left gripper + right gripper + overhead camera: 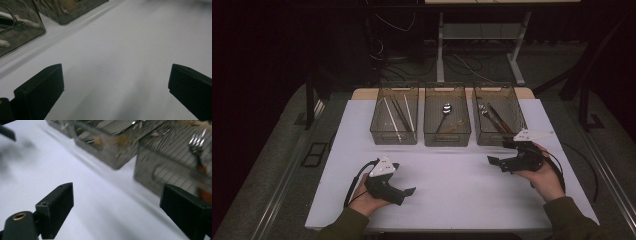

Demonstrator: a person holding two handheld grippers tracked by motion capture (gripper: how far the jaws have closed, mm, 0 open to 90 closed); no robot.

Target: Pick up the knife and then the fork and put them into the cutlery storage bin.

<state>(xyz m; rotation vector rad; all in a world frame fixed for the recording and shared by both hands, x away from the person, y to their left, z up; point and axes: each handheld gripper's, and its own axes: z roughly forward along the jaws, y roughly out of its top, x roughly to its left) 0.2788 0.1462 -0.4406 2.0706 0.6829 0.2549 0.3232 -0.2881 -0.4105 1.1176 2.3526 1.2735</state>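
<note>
Three clear bins stand in a row at the back of the white table. The left bin holds chopsticks, the middle bin a spoon, the right bin forks. My left gripper rests low near the front left and points right, its jaws open over bare table. My right gripper sits in front of the right bin and points left. Its jaws stand open with nothing between them. The fork tines show through the bin wall.
The table is covered in white and ends close behind the bins. Beyond it are a dark floor, cables and a desk frame. A cable trails from each gripper along the table's sides.
</note>
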